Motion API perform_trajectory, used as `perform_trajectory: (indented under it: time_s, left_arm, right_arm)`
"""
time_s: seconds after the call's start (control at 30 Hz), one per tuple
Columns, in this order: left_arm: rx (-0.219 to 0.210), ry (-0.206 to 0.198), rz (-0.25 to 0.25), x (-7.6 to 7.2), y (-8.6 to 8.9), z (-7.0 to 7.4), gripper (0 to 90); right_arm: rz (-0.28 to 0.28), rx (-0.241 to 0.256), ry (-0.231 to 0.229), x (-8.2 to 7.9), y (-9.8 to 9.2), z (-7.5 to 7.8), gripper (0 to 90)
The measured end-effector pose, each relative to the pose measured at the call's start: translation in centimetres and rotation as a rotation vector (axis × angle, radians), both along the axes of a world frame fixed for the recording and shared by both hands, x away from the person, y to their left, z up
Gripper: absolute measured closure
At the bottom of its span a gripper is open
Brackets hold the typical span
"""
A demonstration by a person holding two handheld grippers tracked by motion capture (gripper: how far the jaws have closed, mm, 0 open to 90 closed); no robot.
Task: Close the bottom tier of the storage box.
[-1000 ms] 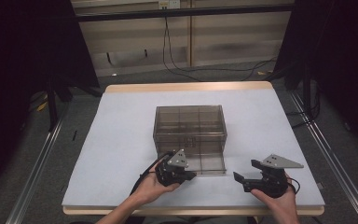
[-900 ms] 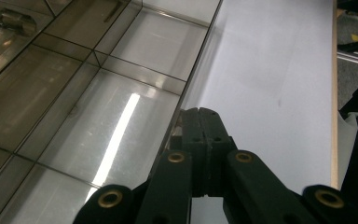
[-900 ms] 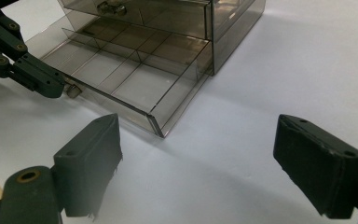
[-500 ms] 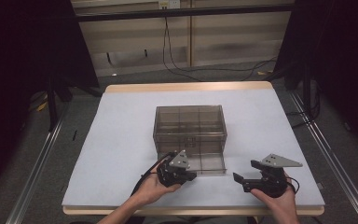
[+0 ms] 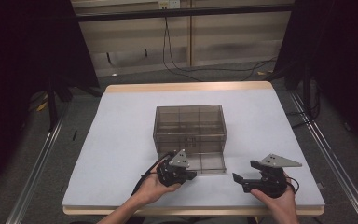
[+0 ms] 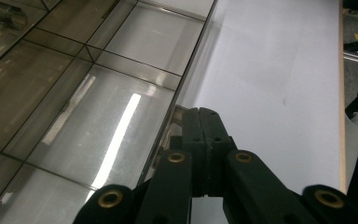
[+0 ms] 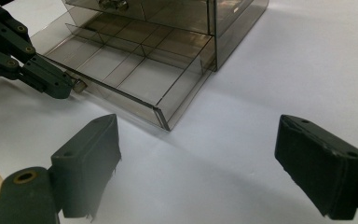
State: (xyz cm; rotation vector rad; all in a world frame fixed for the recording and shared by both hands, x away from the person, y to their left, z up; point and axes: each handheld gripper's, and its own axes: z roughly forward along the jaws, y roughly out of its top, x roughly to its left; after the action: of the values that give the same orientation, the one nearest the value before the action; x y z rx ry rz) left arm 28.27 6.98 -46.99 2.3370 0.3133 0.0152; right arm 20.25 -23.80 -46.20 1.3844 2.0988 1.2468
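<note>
A smoky clear drawer box (image 5: pixel 190 123) stands mid-table. Its bottom drawer (image 5: pixel 209 161) is pulled out toward me, and its divided compartments (image 7: pixel 135 70) look bare. My left gripper (image 5: pixel 192 176) is at the drawer's front left. In the left gripper view its jaws (image 6: pixel 204 113) are pressed together at the small handle (image 6: pixel 179 111) on the drawer front (image 6: pixel 98 121). The right gripper view shows that same gripper (image 7: pixel 51 84) touching the handle (image 7: pixel 79 85). My right gripper (image 5: pixel 237 179) rests on the table right of the drawer. It stands wide open (image 7: pixel 198 144) with nothing between its jaws.
The white table top (image 5: pixel 121 140) extends around the box, with a wooden edge (image 5: pixel 186 87) at the far side. An upper drawer of the box has a knob (image 7: pixel 113 4). Cables (image 5: pixel 200 70) lie on the floor behind the table.
</note>
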Motion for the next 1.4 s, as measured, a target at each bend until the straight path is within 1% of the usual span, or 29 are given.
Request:
perform_trajectory:
  time_s: [0.03,0.07,0.1,0.13,0.17,0.2,0.37,0.47,0.5,0.57,0.6,0.63,0.67,0.7,0.77,0.87,0.9,0.93,0.97,1.03,1.07,1.17,1.23,1.27,1.3,1.33,1.37,1.4]
  left_arm:
    - [-0.002,0.0,-0.004,0.05,0.02,-0.01,90.0]
    - [0.015,-0.006,0.005,0.02,0.05,0.09,90.0]
    - [0.002,-0.009,0.011,0.01,0.0,0.0,90.0]
    - [0.012,-0.007,0.006,0.06,0.05,0.06,90.0]
    - [-0.006,0.001,0.01,0.05,0.05,-0.06,90.0]
    - [0.001,0.001,0.009,0.03,0.11,-0.02,90.0]
    - [-0.016,0.004,0.013,0.09,0.16,-0.09,90.0]
    - [-0.014,0.007,0.014,0.1,0.16,-0.04,90.0]
    - [0.001,0.005,0.014,0.1,0.18,0.06,90.0]
    - [-0.009,0.002,0.01,0.13,0.17,-0.02,90.0]
    - [-0.004,0.002,0.015,0.09,0.17,0.03,90.0]
    - [-0.02,-0.001,0.017,0.07,0.12,-0.09,90.0]
    - [-0.007,-0.004,0.008,0.14,0.17,-0.04,90.0]
    - [-0.004,0.0,0.007,0.16,0.19,0.0,90.0]
    - [-0.022,0.003,0.017,0.09,0.12,-0.11,90.0]
    - [-0.02,0.001,0.021,0.1,0.08,-0.13,90.0]
    - [-0.007,-0.012,0.015,0.22,0.1,-0.1,90.0]
    - [-0.025,-0.002,0.024,0.19,0.05,-0.21,90.0]
    - [-0.008,-0.004,0.021,0.25,0.11,-0.09,90.0]
    - [-0.011,-0.008,0.016,0.3,0.14,-0.15,90.0]
    - [-0.02,-0.002,0.024,0.28,0.11,-0.19,90.0]
    - [-0.026,0.002,0.026,0.3,0.1,-0.22,90.0]
    - [-0.022,0.001,0.027,0.33,0.12,-0.18,90.0]
    - [-0.034,0.002,0.027,0.33,0.13,-0.21,90.0]
    - [-0.031,0.001,0.032,0.29,0.14,-0.12,90.0]
    - [-0.013,-0.011,0.029,0.31,0.18,0.08,90.0]
    - [-0.033,-0.01,0.03,0.34,0.15,0.01,90.0]
    - [-0.036,-0.006,0.03,0.38,0.18,0.03,90.0]
  right_arm:
    - [0.0,0.001,0.001,0.0,0.01,0.0,14.0]
    - [0.0,0.001,0.002,-0.01,0.02,0.0,14.0]
    - [0.001,0.0,0.001,-0.01,0.03,0.0,14.0]
    - [0.002,-0.001,0.0,-0.02,0.03,0.0,14.0]
    - [0.002,-0.001,0.0,-0.02,0.03,0.0,14.0]
    - [0.002,0.0,0.0,-0.02,0.02,0.0,14.0]
    - [0.003,0.0,0.001,-0.03,-0.01,0.01,14.0]
    - [0.003,0.0,0.002,-0.02,0.0,0.01,14.1]
    - [0.003,0.0,0.002,-0.02,0.0,0.01,14.1]
    - [0.003,0.001,0.004,-0.01,0.01,0.01,14.1]
    - [0.003,0.001,0.004,-0.01,0.02,0.01,14.0]
    - [0.004,0.001,0.004,-0.01,0.03,0.01,14.1]
    - [0.006,0.001,0.004,0.0,0.04,0.0,14.1]
    - [0.008,0.001,0.001,-0.01,0.05,0.01,14.1]
    - [0.013,0.002,-0.003,-0.01,0.06,0.03,14.1]
    - [0.015,0.001,-0.002,0.01,0.11,0.01,14.1]
    - [0.017,0.0,-0.002,0.02,0.11,0.02,14.1]
    - [0.018,-0.001,-0.002,0.02,0.12,0.01,14.1]
    - [0.018,0.001,-0.001,0.02,0.12,0.01,14.1]
    - [0.019,0.0,-0.002,0.01,0.1,0.01,14.1]
    - [0.018,0.002,-0.001,0.01,0.1,0.01,14.2]
    - [0.017,0.003,-0.001,0.02,0.1,0.02,14.3]
    - [0.018,0.002,0.0,0.03,0.13,0.01,14.3]
    - [0.019,0.002,0.0,0.03,0.13,0.01,14.3]
    - [0.019,0.002,0.0,0.03,0.14,0.02,14.3]
    - [0.019,0.002,0.0,0.03,0.13,0.02,14.3]
    - [0.019,0.001,0.0,0.03,0.11,0.01,14.3]
    - [0.018,0.002,0.0,0.02,0.11,0.01,14.3]
